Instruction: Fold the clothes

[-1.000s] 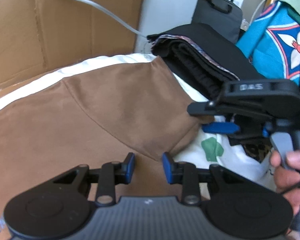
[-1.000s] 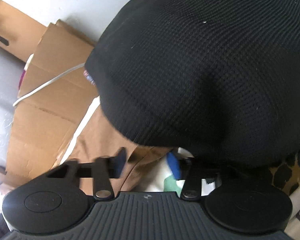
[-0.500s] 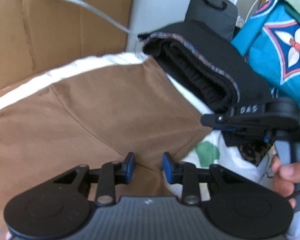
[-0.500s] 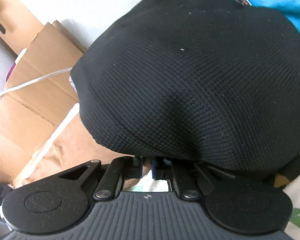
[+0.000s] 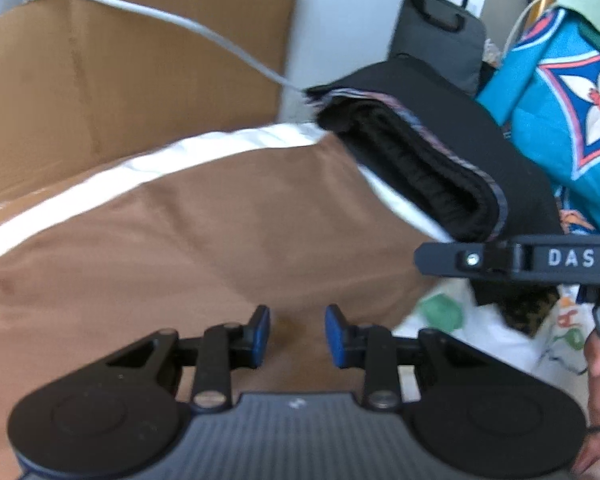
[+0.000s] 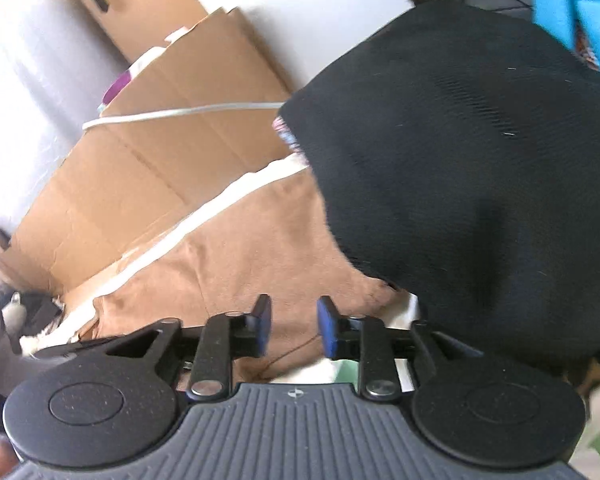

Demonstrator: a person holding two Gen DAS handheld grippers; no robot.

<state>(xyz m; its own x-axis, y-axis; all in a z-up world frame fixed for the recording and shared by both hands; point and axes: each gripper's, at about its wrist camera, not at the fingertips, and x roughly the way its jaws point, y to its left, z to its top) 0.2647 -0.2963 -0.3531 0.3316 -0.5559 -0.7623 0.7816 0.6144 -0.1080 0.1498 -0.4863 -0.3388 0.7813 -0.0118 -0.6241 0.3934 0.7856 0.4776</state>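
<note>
A brown garment (image 5: 188, 240) with a white band lies flat beside a folded black garment (image 5: 440, 152). Both the left gripper (image 5: 297, 336) and the right gripper (image 6: 294, 326) are spread, empty; the right gripper's side reads "DAS".

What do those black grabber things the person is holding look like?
Each tool is black plastic. The left tool has a ribbed dark grey middle plate, two round discs at the sides, and two thin linked arms with silver bolts ending in blue pads. The right tool looks the same. Seen from the side, its bar carries white letters "DAS".
</note>
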